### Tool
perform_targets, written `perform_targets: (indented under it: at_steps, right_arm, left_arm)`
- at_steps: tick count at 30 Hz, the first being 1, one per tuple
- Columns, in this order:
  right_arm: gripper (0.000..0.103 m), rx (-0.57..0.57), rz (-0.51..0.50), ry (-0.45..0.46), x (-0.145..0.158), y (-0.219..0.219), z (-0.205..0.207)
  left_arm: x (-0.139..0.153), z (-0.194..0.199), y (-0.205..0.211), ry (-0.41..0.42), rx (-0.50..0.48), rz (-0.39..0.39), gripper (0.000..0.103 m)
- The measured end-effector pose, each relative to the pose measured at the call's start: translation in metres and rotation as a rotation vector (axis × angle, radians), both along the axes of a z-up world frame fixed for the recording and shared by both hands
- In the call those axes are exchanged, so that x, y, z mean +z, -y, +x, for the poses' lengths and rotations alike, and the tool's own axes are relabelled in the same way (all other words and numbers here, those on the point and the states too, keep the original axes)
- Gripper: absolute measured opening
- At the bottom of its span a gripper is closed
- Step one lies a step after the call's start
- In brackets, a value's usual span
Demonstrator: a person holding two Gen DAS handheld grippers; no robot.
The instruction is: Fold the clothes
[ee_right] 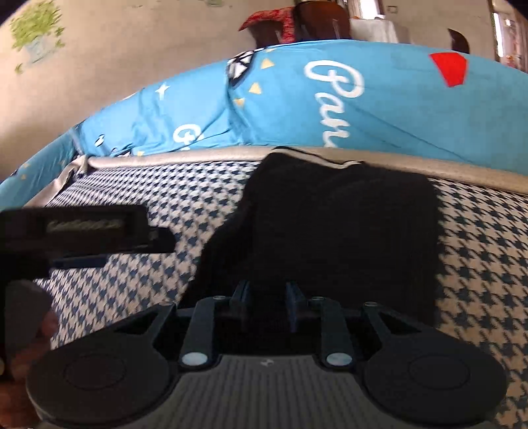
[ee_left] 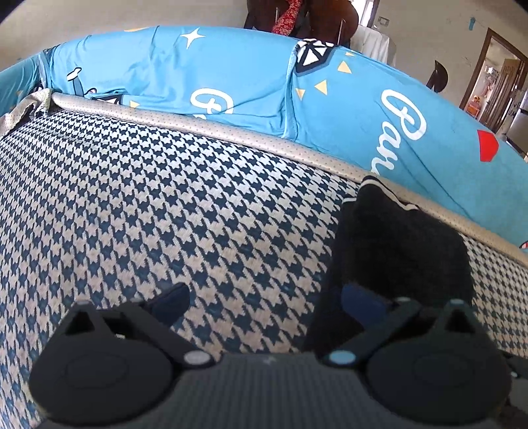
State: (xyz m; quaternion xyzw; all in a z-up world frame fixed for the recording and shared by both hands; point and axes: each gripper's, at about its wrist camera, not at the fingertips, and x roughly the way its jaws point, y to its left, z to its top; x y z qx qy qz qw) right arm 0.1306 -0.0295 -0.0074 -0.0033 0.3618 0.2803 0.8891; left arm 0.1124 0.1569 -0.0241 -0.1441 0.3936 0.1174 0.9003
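Observation:
A black knit garment (ee_left: 396, 244) with a thin white stripe at its far end lies bunched on the houndstooth mat (ee_left: 165, 198), close to the mat's grey border. My left gripper (ee_left: 265, 297) is open wide low over the mat; its right finger (ee_left: 359, 297) sits at the garment's near left edge. In the right wrist view the black garment (ee_right: 330, 224) fills the middle. My right gripper (ee_right: 269, 293) hovers at its near edge with the jaws a little apart, and the pads do not press the cloth. One finger (ee_right: 155, 237) of the left gripper reaches in from the left.
A blue printed bedsheet (ee_left: 231, 82) with white lettering lies rumpled beyond the mat's grey border (ee_left: 231, 128). Chairs and a red cloth (ee_left: 287, 16) stand behind the bed, and a doorway (ee_left: 495, 82) is at far right. A hand (ee_right: 33, 330) shows at lower left in the right wrist view.

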Motion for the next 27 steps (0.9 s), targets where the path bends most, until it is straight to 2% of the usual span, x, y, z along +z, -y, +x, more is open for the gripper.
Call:
perform_targets:
  at_steps: [8,15,20,22,27]
  right_arm:
    - [0.026,0.082,0.019,0.008,-0.014,-0.021,-0.007]
    - [0.029,0.105,-0.068,0.054,-0.016,-0.031,-0.016]
    - [0.038,0.045,-0.041,-0.021,-0.008,-0.014,-0.015]
    - [0.039,0.016,-0.032,-0.038,-0.003,-0.005,-0.019]
    - [0.044,-0.059,-0.005,-0.047,0.008,0.021,-0.043]
  left_arm:
    - [-0.005,0.003,-0.004,-0.025,-0.001,-0.012,0.103]
    - [-0.016,0.01,0.0,-0.078,-0.025,0.022,0.103]
    - [-0.022,0.011,0.008,-0.089,-0.042,0.074,0.103]
    - [-0.024,0.011,0.012,-0.087,-0.047,0.105,0.103]
    - [-0.027,0.011,0.018,-0.09,-0.047,0.153,0.103]
